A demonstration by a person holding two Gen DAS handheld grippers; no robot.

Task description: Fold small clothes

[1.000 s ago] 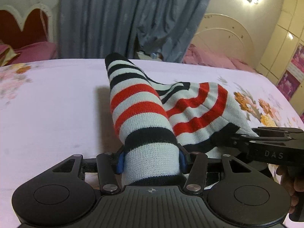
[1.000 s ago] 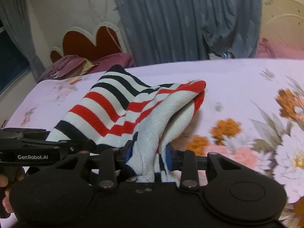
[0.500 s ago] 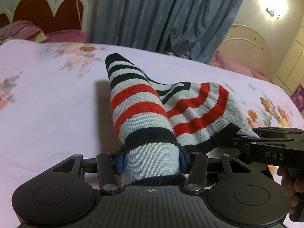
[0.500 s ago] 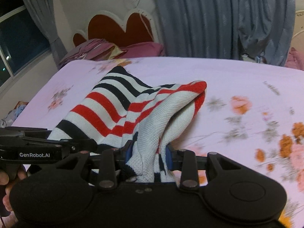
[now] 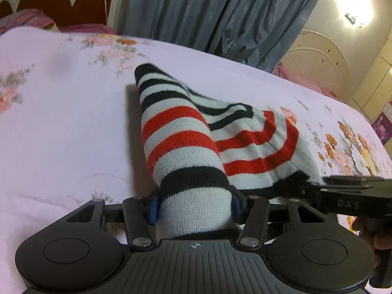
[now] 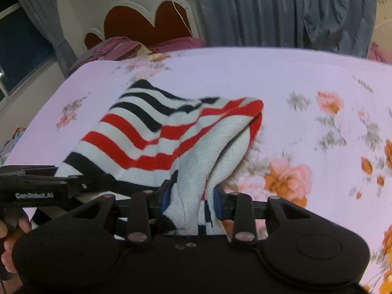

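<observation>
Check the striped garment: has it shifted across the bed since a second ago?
Yes. The striped garment, clamped in the right tool, has moved toward the red headboard, which now sits nearer centre in the right wrist view.

Garment [image 5: 196, 132] on bed [image 5: 61, 122], between tongs [image 5: 194, 208]

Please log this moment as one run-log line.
left gripper: opening, striped garment between fingers | right gripper: gripping garment | bed: below

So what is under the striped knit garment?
Under the striped knit garment lies the pink floral bedsheet. The sheet directly below it is covered, so anything hidden there cannot be seen.
</observation>
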